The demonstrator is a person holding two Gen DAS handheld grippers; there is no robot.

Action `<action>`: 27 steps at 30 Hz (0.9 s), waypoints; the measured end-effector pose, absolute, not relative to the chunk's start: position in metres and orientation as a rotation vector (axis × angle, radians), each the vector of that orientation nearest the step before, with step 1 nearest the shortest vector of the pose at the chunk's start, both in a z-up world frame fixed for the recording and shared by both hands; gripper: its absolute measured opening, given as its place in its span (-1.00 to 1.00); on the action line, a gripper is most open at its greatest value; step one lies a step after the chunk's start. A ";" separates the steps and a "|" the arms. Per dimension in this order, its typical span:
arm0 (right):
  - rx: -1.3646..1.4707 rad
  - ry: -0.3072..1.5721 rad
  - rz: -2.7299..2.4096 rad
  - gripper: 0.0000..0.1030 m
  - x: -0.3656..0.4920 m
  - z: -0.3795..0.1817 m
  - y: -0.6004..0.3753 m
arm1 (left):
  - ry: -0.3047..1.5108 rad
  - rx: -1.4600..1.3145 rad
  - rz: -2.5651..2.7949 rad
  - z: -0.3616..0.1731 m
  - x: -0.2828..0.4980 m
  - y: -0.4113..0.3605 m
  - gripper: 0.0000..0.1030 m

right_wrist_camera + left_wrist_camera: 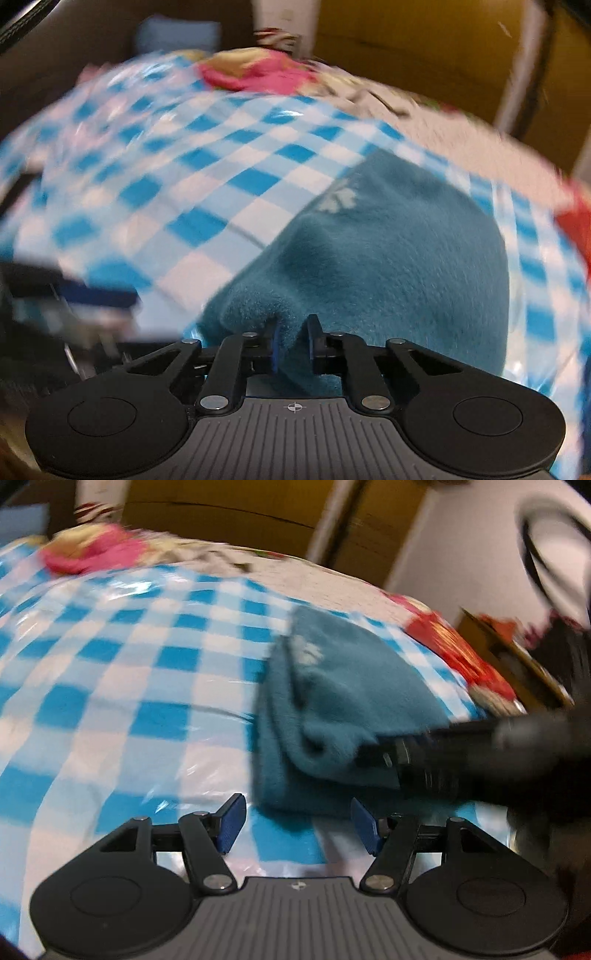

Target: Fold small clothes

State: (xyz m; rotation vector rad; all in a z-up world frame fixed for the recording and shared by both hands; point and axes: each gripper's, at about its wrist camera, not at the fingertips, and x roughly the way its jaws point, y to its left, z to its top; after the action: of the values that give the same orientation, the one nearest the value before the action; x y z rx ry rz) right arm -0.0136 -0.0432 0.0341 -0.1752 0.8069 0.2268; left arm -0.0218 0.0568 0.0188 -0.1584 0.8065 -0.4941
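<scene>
A teal fleece garment [332, 701] with a small white print lies folded in layers on the blue-and-white checked cover [129, 664]. My left gripper [297, 823] is open and empty, just short of the garment's near edge. My right gripper [293, 341] is shut on a fold of the teal garment [388, 266] at its near corner. In the left wrist view the right gripper [373, 753] reaches in from the right, blurred, and pinches the top layer.
A pink and patterned pile of clothes [88, 550] lies at the far side of the cover. A red patterned item [458, 653] lies at the right edge. Brown cupboard doors [258, 506] stand behind. The left gripper [74, 295] shows blurred at the left.
</scene>
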 end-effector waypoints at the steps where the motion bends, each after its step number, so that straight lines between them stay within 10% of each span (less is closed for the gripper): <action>1: -0.123 0.823 0.220 -0.77 -0.010 0.038 -0.047 | 0.817 -0.136 -0.524 0.018 -0.018 0.053 0.41; 12: -0.287 0.807 0.408 -0.50 -0.007 0.029 -0.044 | 0.829 -0.118 -0.670 0.023 -0.017 0.059 0.35; 20: -0.391 0.744 0.621 0.12 -0.008 0.024 -0.035 | 0.873 -0.071 -0.604 0.024 -0.015 0.079 0.32; 27: -0.300 0.755 0.498 -0.52 0.008 0.021 -0.033 | 0.813 0.027 -0.659 0.027 0.003 0.067 0.30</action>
State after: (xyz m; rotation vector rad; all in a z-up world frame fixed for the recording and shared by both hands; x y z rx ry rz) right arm 0.0083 -0.0330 0.0208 -0.2997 0.7555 0.4978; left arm 0.0034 0.0672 0.0275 0.0266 0.8126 -0.6590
